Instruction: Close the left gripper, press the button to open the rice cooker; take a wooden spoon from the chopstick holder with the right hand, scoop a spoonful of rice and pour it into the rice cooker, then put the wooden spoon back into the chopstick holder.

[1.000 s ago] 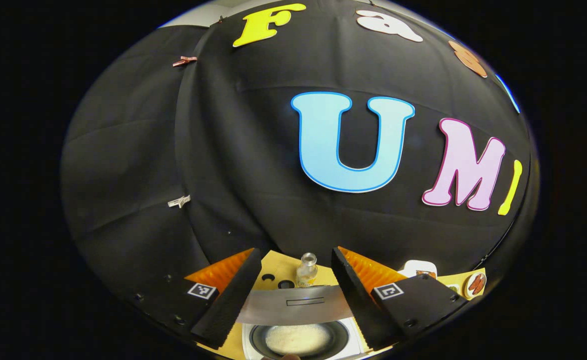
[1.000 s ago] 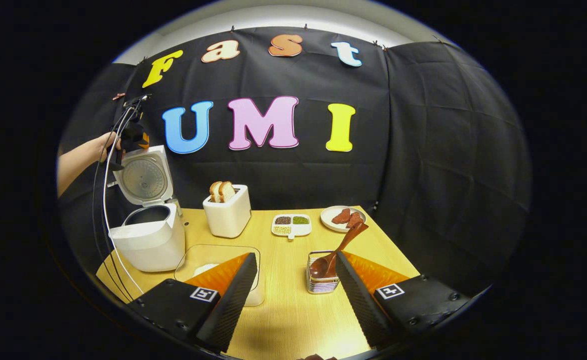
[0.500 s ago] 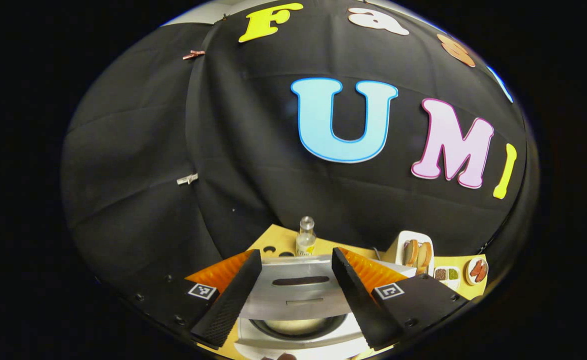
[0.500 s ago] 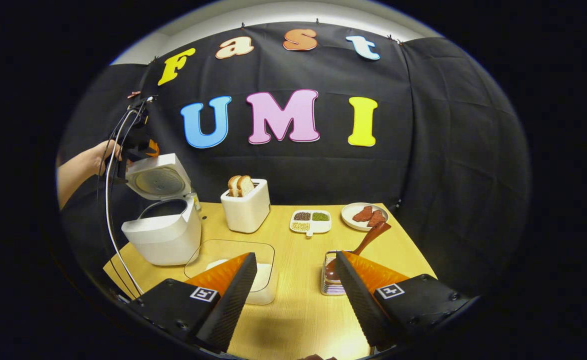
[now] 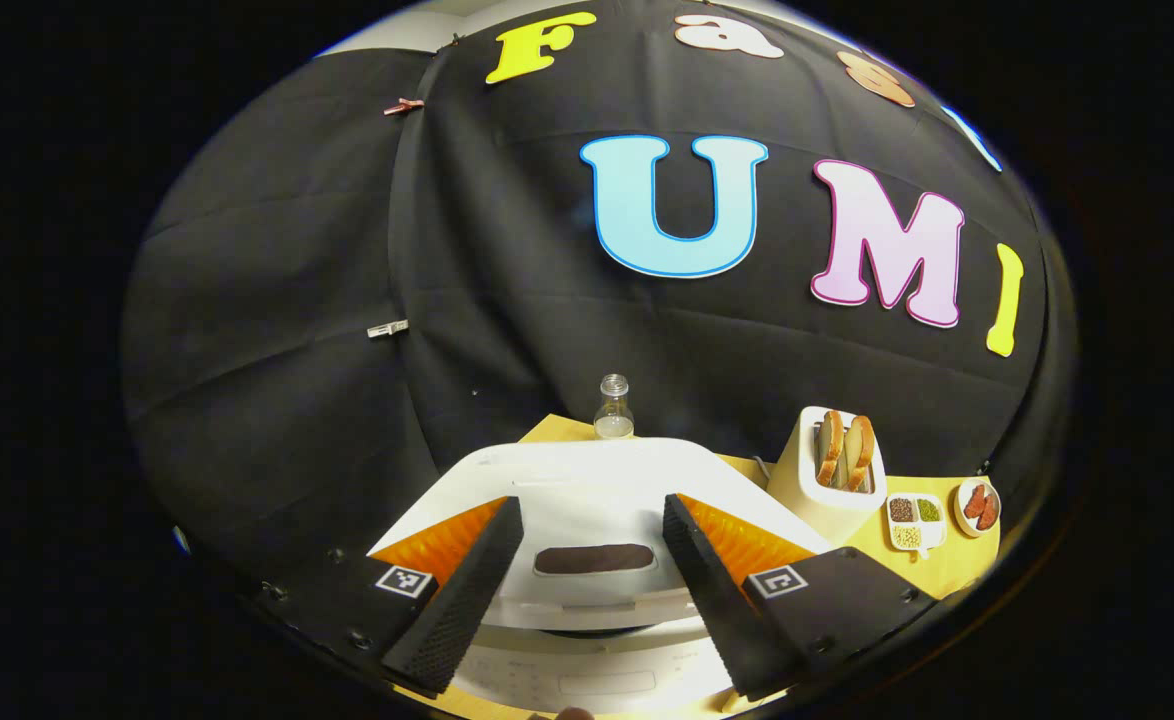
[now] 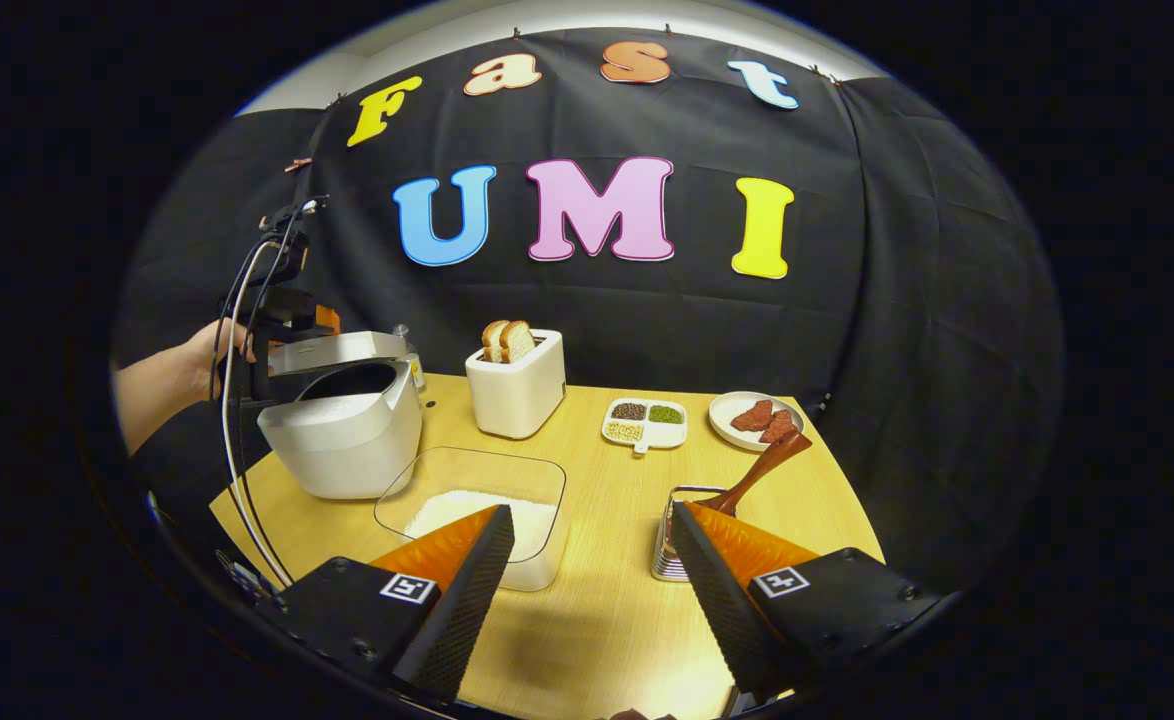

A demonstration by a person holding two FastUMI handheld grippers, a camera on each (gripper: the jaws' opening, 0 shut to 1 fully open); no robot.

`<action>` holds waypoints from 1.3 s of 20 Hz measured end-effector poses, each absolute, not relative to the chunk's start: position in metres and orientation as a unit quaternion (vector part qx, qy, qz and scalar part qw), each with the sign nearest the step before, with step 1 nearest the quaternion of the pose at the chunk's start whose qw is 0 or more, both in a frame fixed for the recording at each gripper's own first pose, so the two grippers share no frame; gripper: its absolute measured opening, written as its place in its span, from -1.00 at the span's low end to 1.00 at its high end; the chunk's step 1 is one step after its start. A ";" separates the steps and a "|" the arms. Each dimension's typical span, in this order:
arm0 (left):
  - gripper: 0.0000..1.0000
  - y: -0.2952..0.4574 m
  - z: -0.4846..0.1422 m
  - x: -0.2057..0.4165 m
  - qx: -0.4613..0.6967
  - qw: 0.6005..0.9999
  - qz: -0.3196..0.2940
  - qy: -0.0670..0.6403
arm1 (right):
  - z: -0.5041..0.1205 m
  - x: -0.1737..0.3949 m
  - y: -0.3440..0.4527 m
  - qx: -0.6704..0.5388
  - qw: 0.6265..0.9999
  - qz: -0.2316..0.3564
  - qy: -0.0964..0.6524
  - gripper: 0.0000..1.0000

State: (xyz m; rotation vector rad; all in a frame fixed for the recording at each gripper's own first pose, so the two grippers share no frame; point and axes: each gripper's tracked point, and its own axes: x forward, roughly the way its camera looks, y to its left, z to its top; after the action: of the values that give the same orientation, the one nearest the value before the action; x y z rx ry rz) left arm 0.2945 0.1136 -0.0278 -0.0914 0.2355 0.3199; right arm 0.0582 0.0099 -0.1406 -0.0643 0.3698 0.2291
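In the left gripper view, the left gripper (image 5: 587,580) has its fingers (image 5: 462,590) spread apart with nothing between them. They sit just above the white lid (image 5: 597,480) of the rice cooker (image 5: 587,680), one to each side of the dark strip on the lid; whether they touch the lid cannot be told. The lid is lowered almost flat, with a narrow dark gap between it and the cooker body. Behind the cooker a small glass bottle (image 5: 613,408) stands on the worktop (image 5: 957,560). To the right stands a white toaster (image 5: 832,490) holding two slices of bread, and beyond it lie a small divided dish (image 5: 912,520) of grains and a plate (image 5: 979,505) with reddish pieces.

In the right gripper view, the right gripper (image 6: 592,590) also has its fingers (image 6: 472,590) spread wide and holds nothing, hanging over the near edge of the worktop (image 6: 597,600). Just past its left finger lies a clear tray (image 6: 477,500) with white rice in it. Just past its right finger stands the wire chopstick holder (image 6: 672,545), with the wooden spoon (image 6: 762,470) resting in it, handle leaning up to the right. Farther left, a person's hand (image 6: 202,350) holds the other gripper against the lid of the rice cooker (image 6: 347,440), with cables (image 6: 237,440) hanging down beside it.
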 end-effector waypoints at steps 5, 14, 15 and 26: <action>0.99 0.106 -0.062 0.287 -0.037 0.980 0.168 0.099 | -0.154 0.048 0.002 -0.026 0.973 0.107 0.203 0.97; 1.00 0.097 -0.096 0.279 -0.036 0.978 0.176 0.110 | -0.158 0.037 0.001 -0.025 0.973 0.104 0.204 0.97; 1.00 0.098 -0.097 0.280 -0.038 0.977 0.176 0.110 | -0.159 0.035 0.000 -0.025 0.973 0.103 0.205 0.97; 0.92 0.089 -0.039 0.218 -0.021 0.991 0.120 0.059 | -0.131 0.056 0.001 -0.012 0.980 0.085 0.177 0.98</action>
State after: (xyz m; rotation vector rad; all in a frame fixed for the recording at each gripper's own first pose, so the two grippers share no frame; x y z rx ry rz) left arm 0.2183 0.0893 -0.0392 -0.0423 0.1177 0.2402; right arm 0.0563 0.0005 -0.1314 -0.0241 0.3561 0.1708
